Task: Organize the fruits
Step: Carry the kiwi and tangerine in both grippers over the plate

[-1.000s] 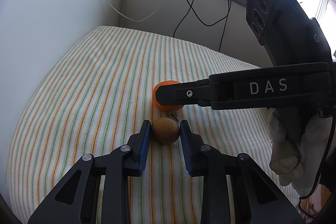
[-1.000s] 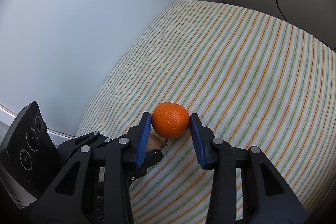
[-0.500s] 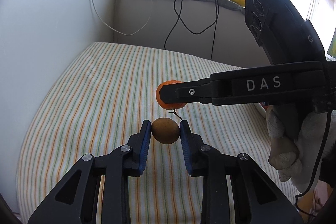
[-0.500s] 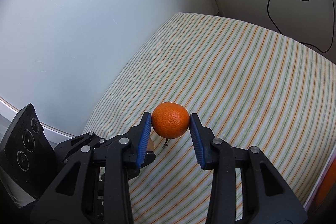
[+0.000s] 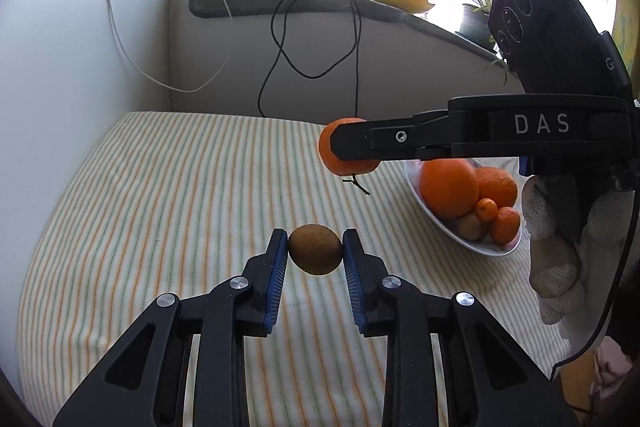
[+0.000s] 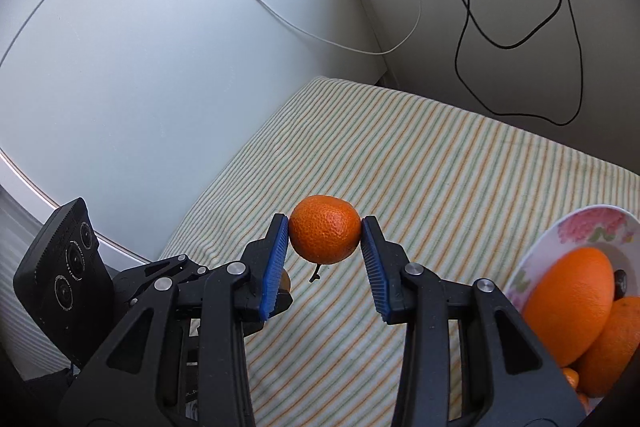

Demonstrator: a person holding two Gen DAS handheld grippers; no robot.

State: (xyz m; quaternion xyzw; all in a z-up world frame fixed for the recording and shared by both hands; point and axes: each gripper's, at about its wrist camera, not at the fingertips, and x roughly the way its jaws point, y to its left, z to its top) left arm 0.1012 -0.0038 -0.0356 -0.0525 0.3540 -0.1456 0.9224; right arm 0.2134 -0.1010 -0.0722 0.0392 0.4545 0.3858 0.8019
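The left gripper (image 5: pixel 315 254) is clenched on a small brown fruit (image 5: pixel 315 254), its blue pads pressed against both sides, and the fruit hangs clear above the striped cloth (image 5: pixel 168 195) that covers the counter. The right gripper (image 6: pixel 325 229) is grasping a tangerine (image 6: pixel 325 229) in the same way, pads tight on either flank, a short dark stem sticking out underneath; it too is off the cloth. In the left wrist view the tangerine (image 5: pixel 347 149) sits farther from the camera than the brown fruit and higher in the picture, half hidden behind the black finger of the right gripper (image 5: pixel 352 147), which reaches in from the side where a gloved hand (image 5: pixel 560 247) holds its handle.

Taking the bowl (image 5: pixel 460 237) as landmark: it stands on the cloth, white with a pink flower pattern on its rim (image 6: pixel 592 227), and holds two large oranges (image 5: pixel 450 189), a couple of small orange fruits and a brownish one. Both held fruits are on the side of the bowl toward the pale wall, apart from it, the tangerine nearer than the brown fruit. Beyond the bowl, black and white cables (image 5: pixel 280 55) trail down from a window ledge
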